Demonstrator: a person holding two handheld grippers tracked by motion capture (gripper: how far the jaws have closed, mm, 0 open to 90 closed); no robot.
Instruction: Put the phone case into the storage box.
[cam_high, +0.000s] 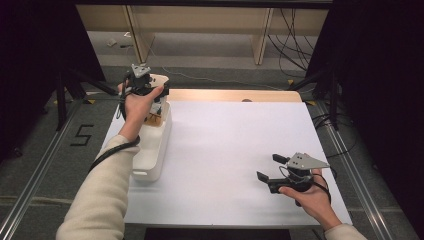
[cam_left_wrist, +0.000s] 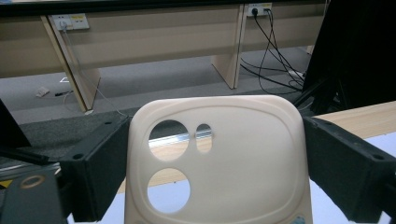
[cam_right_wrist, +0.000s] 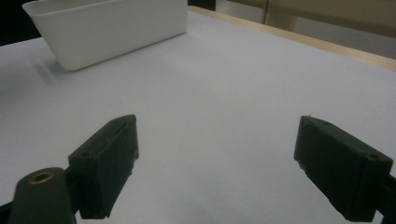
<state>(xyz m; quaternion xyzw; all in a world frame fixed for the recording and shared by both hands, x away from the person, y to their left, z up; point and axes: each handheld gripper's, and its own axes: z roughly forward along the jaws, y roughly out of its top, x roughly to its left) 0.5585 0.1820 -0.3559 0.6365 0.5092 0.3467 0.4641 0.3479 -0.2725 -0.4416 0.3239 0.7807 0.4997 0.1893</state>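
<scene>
A cream phone case (cam_left_wrist: 243, 158) with three round camera holes stands upright between the jaws of my left gripper (cam_left_wrist: 217, 154), which is shut on its two sides. In the high view that left gripper (cam_high: 143, 84) is held up over the far end of a white bin (cam_high: 152, 150), with the phone case (cam_high: 160, 80) peeking out past the hand. My right gripper (cam_high: 270, 167) rests low over the near right of the white table (cam_high: 230, 145), open, with nothing between its jaws. The right gripper (cam_right_wrist: 224, 158) faces bare table, with the bin (cam_right_wrist: 107, 28) far off at upper left.
The bin lies along the table's left edge, and something brownish (cam_high: 153, 119) sits inside its far end. A wooden strip (cam_high: 235, 95) borders the table's back. Beyond it are floor, cables (cam_high: 292, 35) and wooden bench legs. Black curtains flank both sides.
</scene>
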